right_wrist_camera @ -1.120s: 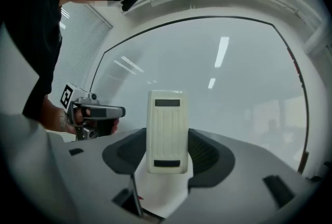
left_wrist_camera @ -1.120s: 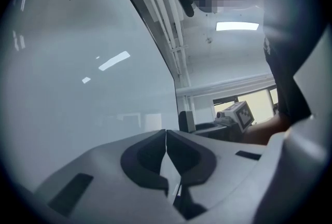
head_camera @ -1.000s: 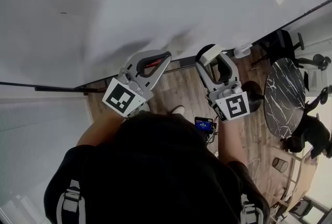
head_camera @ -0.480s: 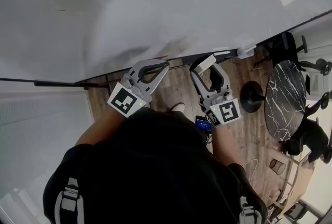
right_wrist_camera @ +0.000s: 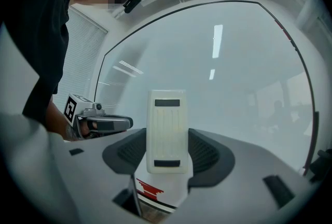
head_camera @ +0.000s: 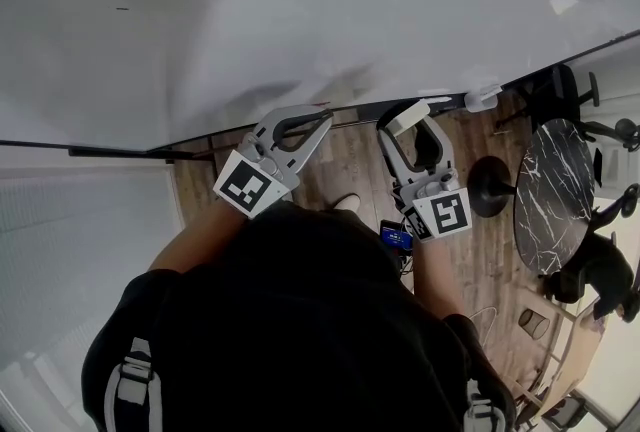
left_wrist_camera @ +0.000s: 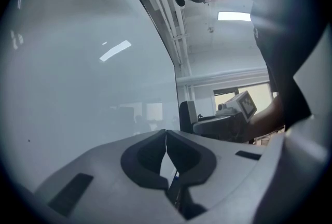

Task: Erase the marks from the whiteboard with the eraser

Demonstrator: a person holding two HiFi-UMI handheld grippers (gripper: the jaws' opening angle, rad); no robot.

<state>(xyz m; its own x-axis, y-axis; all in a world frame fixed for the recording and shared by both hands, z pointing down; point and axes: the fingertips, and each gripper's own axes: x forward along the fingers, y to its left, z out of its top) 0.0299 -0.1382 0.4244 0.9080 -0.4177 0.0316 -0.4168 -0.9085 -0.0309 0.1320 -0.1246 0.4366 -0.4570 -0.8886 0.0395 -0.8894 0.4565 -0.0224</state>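
— Eraser (right_wrist_camera: 166,132): where is it?
— Pinched upright in the right gripper (head_camera: 411,121), near the whiteboard's (head_camera: 300,10) lower edge.
— And the left gripper (left_wrist_camera: 166,141)?
— Jaws pressed together, empty, held up alongside.

The left gripper (head_camera: 322,115) has its jaws pressed together, with nothing in them. The right gripper (head_camera: 408,125) squeezes the eraser (right_wrist_camera: 166,129). Both point forward, side by side.

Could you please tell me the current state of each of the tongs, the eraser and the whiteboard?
left tongs: shut, nothing between them.
right tongs: shut on the eraser.
eraser: gripped upright in the right tongs, facing the whiteboard.
whiteboard: almost clean; one small dark mark remains at upper left in the head view.
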